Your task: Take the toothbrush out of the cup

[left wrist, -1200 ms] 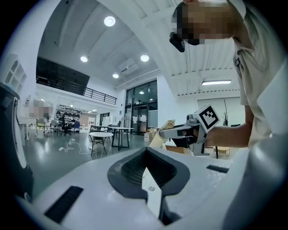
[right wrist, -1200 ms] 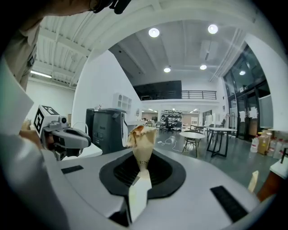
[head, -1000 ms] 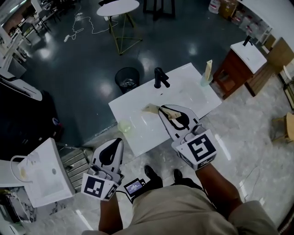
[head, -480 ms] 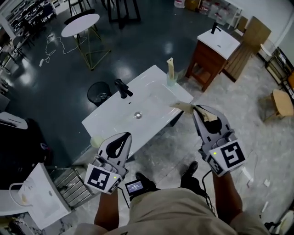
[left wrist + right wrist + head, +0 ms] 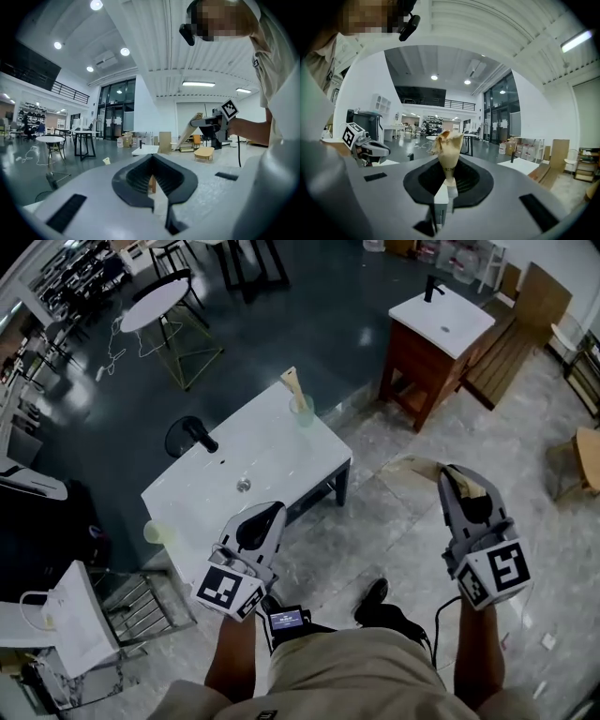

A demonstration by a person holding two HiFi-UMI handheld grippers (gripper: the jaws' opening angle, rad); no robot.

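My right gripper (image 5: 453, 472) is shut on a toothbrush in a tan paper wrapper (image 5: 412, 466), held over the tiled floor to the right of the white sink counter (image 5: 267, 442). In the right gripper view the wrapped toothbrush (image 5: 447, 152) stands up from between the jaws of that gripper (image 5: 448, 180). A pale green cup (image 5: 155, 532) sits on the counter's near left corner. A clear cup (image 5: 303, 412) at the far right corner holds another tan wrapped brush (image 5: 292, 386). My left gripper (image 5: 265, 514) is shut and empty, at the counter's near edge; in its own view its jaws (image 5: 151, 161) are pressed together.
A black faucet (image 5: 197, 434) rises at the counter's back. A dark waste bin (image 5: 178, 439) stands behind it. A wooden vanity with a white basin (image 5: 441, 320) is at the far right, a round table (image 5: 155, 292) far left. A small white sink (image 5: 70, 620) sits near left.
The view has swung away from the sink counter, which slid left. Both grippers moved right off the counter; the right one carried the wrapped toothbrush out over the floor.
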